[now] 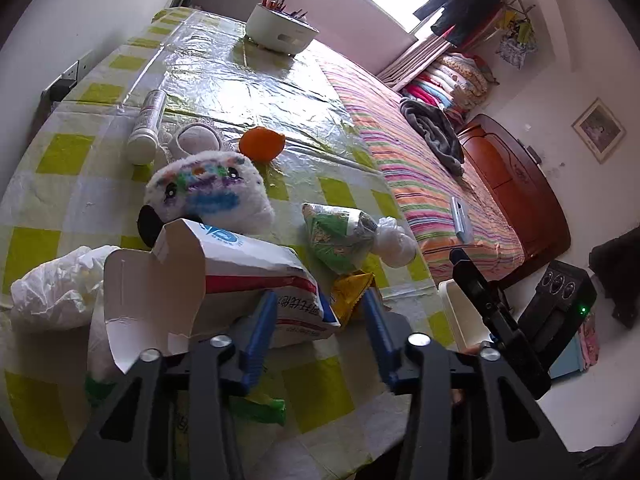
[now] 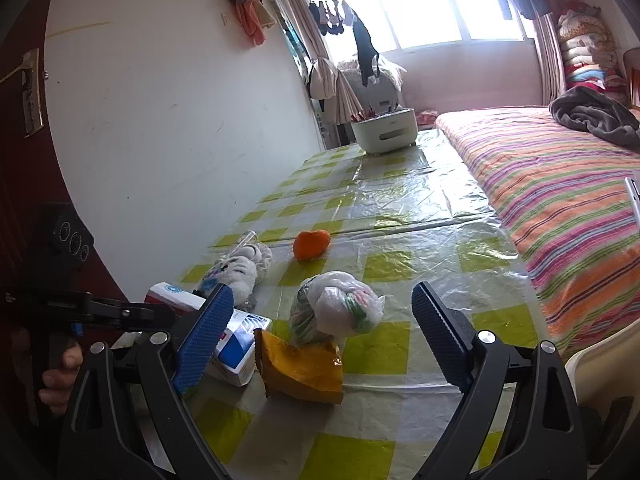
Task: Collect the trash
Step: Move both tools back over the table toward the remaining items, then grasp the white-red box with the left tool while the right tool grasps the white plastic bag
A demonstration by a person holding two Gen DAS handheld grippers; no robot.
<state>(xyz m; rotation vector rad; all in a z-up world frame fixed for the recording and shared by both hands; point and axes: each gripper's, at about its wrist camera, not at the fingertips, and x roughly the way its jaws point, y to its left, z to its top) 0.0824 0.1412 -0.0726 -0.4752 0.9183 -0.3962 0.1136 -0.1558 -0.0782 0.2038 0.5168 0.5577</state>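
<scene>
A white carton (image 1: pixel 248 268) with red and blue print lies on the checked tablecloth (image 1: pixel 68 152), its flap torn open. One end of it sits between the blue fingers of my left gripper (image 1: pixel 318 316); a gap shows on the right side, so the jaws are partly closed but not pressing. A yellow snack wrapper (image 1: pixel 350 290) lies just beyond. In the right wrist view my right gripper (image 2: pixel 320 328) stands wide open over the yellow wrapper (image 2: pixel 300 368) and a knotted plastic bag (image 2: pixel 336 308) of rubbish. The carton (image 2: pixel 236 344) lies to its left.
A plush toy (image 1: pixel 208 192), an orange (image 1: pixel 262 144) and a white bottle (image 1: pixel 148 128) lie farther back. A crumpled white bag (image 1: pixel 52 288) is at the left, a green wrapper (image 1: pixel 260 404) under my left gripper. A white pot (image 2: pixel 384 130) stands far back; the striped bed (image 2: pixel 560 200) borders the table's right.
</scene>
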